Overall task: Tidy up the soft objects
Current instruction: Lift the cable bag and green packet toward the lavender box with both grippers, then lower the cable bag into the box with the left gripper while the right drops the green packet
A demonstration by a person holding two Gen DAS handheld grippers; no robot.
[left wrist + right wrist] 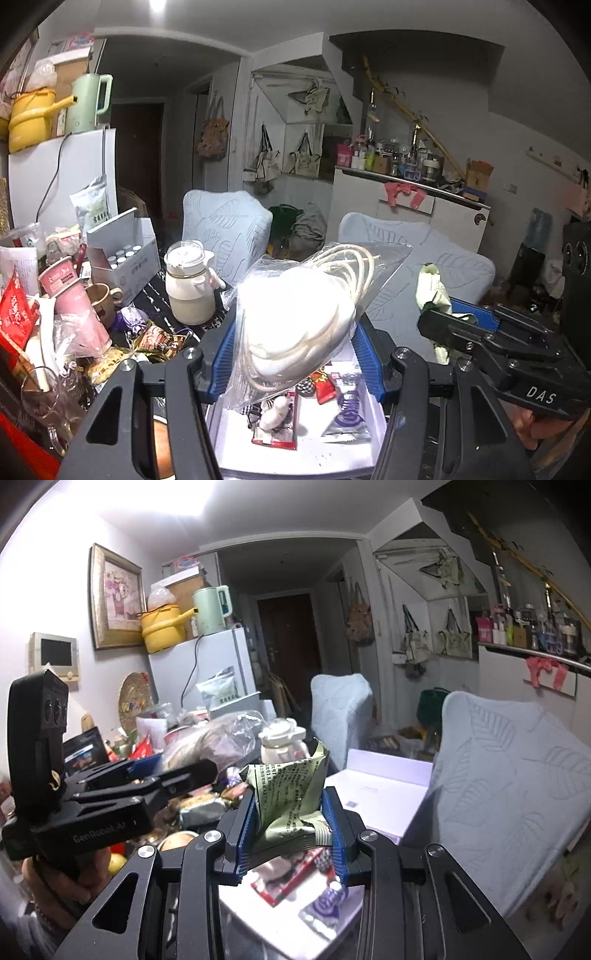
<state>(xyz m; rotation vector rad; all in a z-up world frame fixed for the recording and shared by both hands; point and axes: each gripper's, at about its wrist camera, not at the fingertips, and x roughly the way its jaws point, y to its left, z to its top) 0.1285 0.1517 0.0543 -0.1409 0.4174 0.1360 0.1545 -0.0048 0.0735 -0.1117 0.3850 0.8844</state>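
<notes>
The left gripper is clamped on a clear plastic bag of white face masks, its blue pads pressing the bag from both sides; the masks' ear loops bunch at the bag's upper end, which sticks up and forward past the fingertips. The right gripper is closed on a crumpled pale green packet printed with dark text, the packet standing up between the blue pads and its torn-looking top flaring above them.

Both held things hang above an open white box. Inside the box lie a red-edged packet with a small white figure on it, a silver sachet with a purple swirl and a small red wrapped piece. In the right wrist view the box's lid stands open behind the green packet, on the far side of the box.

To the left of the box, the table is crowded: a cream jug with a lid stands just beyond the box's far left corner, a pink paper cup and a brown mug farther left, with snack wrappers heaped between them and the box. Beyond the box stand two chairs with pale blue leaf-pattern covers. A person's hand grips the handle of the left gripper, left of the box in the right wrist view.
</notes>
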